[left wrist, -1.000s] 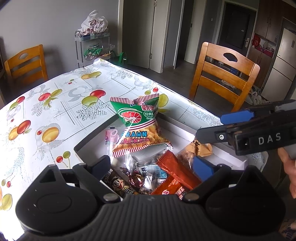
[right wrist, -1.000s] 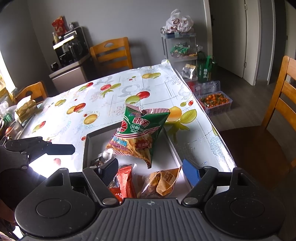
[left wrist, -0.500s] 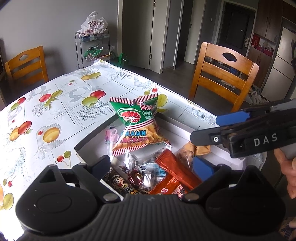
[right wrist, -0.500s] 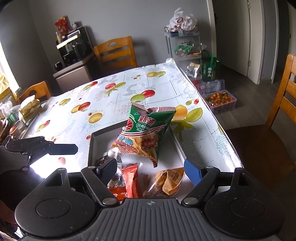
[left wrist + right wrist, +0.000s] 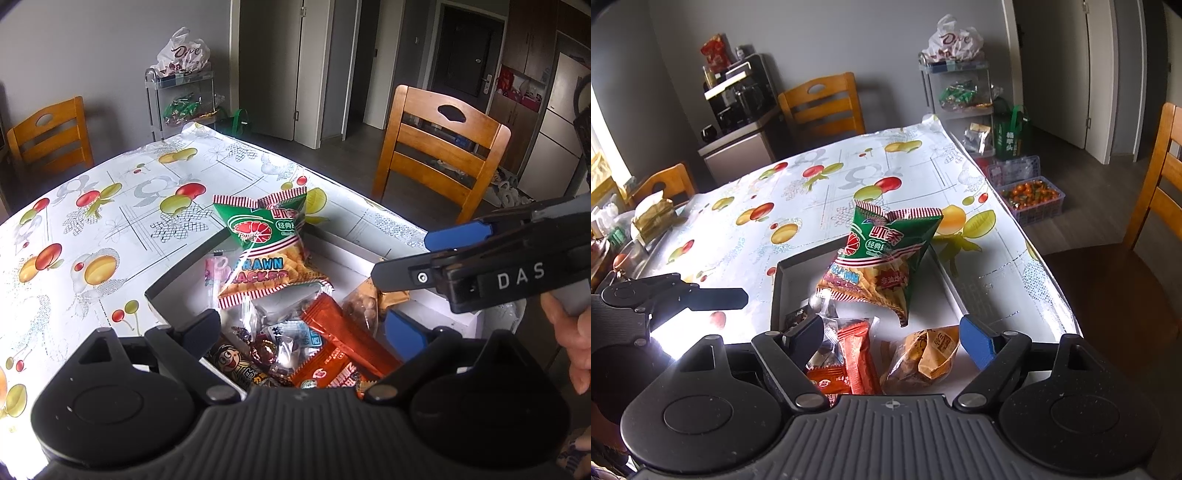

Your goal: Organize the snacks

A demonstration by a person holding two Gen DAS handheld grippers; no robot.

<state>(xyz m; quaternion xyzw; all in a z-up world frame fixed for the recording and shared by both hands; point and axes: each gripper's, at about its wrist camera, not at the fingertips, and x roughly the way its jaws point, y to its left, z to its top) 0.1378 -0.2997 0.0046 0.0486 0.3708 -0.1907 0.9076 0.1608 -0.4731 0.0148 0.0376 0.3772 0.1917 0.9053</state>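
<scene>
Standing on the fruit-patterned tablecloth near the table's near right corner, a shallow white tray is found loaded with snacks. A green prawn cracker bag is propped against the tray's far edge, tilted, its red-striped top raised above the rim. Toward the tray's near edge, orange-red packets are seen lying beside a yellow-brown pouch, with small wrapped sweets piled at the left side. The right gripper is held above the tray's near edge with its jaws spread wide; nothing is pressed between them. The left gripper is likewise held over the near left part of the tray, jaws apart and empty. Part of a hand is visible on the right gripper's handle. Wooden chairs are noted around the table.
</scene>
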